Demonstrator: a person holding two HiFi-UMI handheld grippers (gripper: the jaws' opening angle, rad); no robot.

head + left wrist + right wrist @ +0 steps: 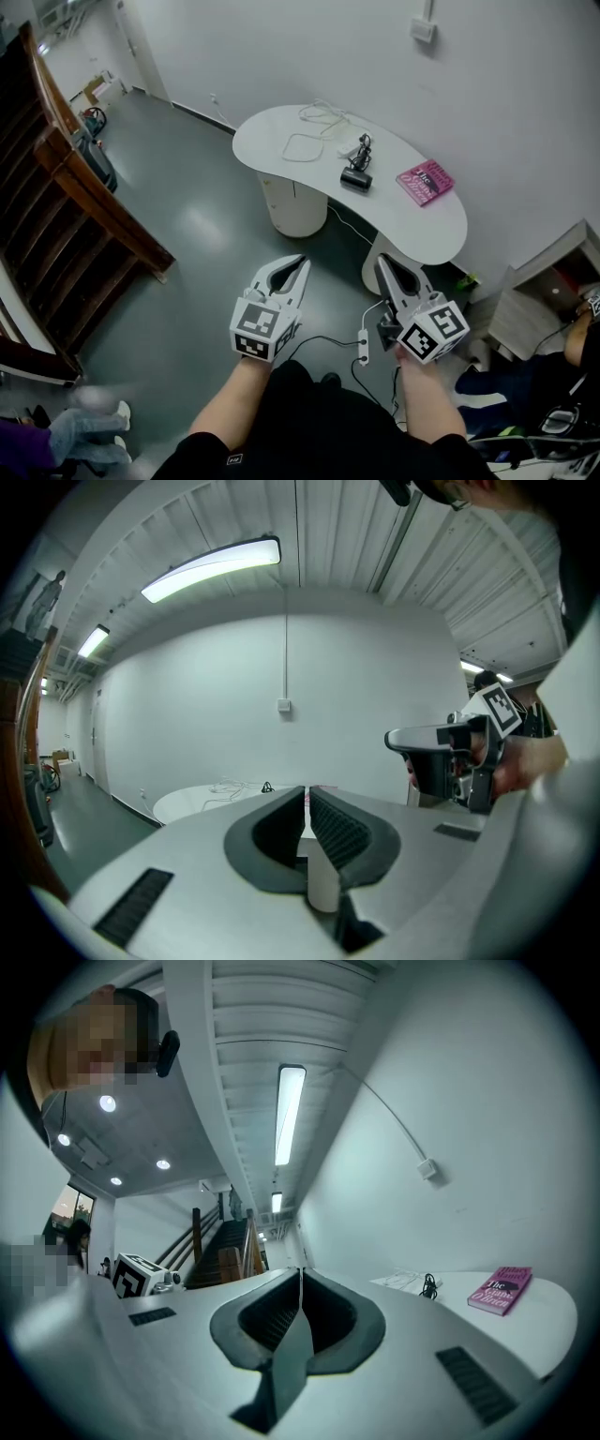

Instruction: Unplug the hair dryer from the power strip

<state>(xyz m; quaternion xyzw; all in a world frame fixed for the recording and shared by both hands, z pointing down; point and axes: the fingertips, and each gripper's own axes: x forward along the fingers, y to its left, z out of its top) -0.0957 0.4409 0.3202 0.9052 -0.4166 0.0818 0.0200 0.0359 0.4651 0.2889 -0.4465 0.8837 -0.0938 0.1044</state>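
Observation:
A small black hair dryer (356, 177) lies on the white curved table (281, 127) ahead of me. Its dark cord (364, 146) leads to a white power strip (348, 151) beside it. My left gripper (299, 262) and right gripper (382, 262) are held out in the air well short of the table, over the floor. Both are shut with nothing between the jaws. In the right gripper view the hair dryer (429, 1285) is a small dark shape on the table beyond the shut gripper (300, 1273). From the left gripper (307, 793) the table (202, 800) looks far off.
A pink book (425, 181) lies on the table's right part, with loose white cables (302, 147) on its left part. A second white power strip (363, 347) with cords lies on the floor by my feet. A wooden staircase (66, 197) stands at left. A seated person (539, 375) is at right.

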